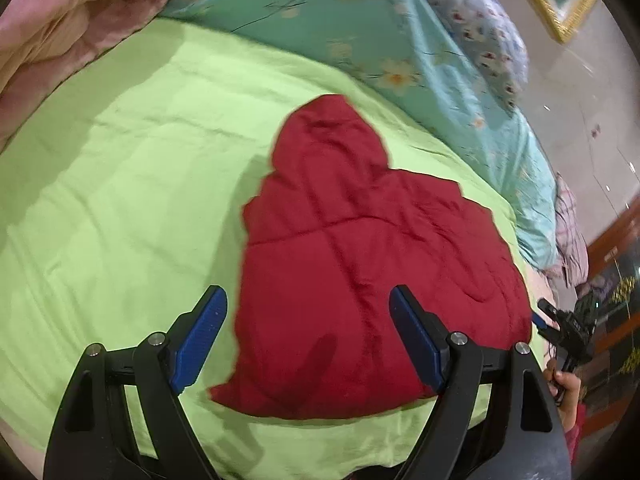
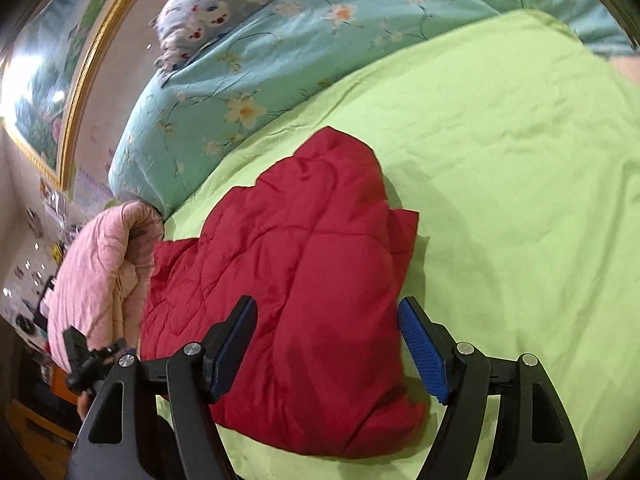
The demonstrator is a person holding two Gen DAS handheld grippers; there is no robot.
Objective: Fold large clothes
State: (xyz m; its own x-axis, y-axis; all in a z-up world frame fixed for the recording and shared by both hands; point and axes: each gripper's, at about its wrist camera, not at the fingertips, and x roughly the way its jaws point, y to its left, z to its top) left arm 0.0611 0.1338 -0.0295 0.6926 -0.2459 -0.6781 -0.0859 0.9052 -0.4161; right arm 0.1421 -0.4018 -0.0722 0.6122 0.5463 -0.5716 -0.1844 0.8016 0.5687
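A red quilted hooded jacket point(image 1: 360, 264) lies folded on the lime green bed sheet point(image 1: 120, 184), its hood pointing toward the far bedding. My left gripper point(image 1: 308, 296) hovers open above the jacket's near edge; its blue pads point(image 1: 200, 340) grip nothing. In the right wrist view the same jacket point(image 2: 312, 264) lies on the sheet point(image 2: 520, 184). My right gripper point(image 2: 328, 306) is open above its near part, and the pads point(image 2: 424, 352) are clear of the cloth. Each view catches the other gripper at its edge: the right point(image 1: 560, 320), the left point(image 2: 88, 352).
A teal floral duvet point(image 1: 360, 28) and a flowered pillow point(image 2: 224, 4) are heaped along the far side. A pink quilt point(image 2: 100, 272) lies bunched beside the jacket, and more pink bedding point(image 1: 60, 28) sits at the far left. A gold-framed picture point(image 2: 80, 80) hangs on the wall.
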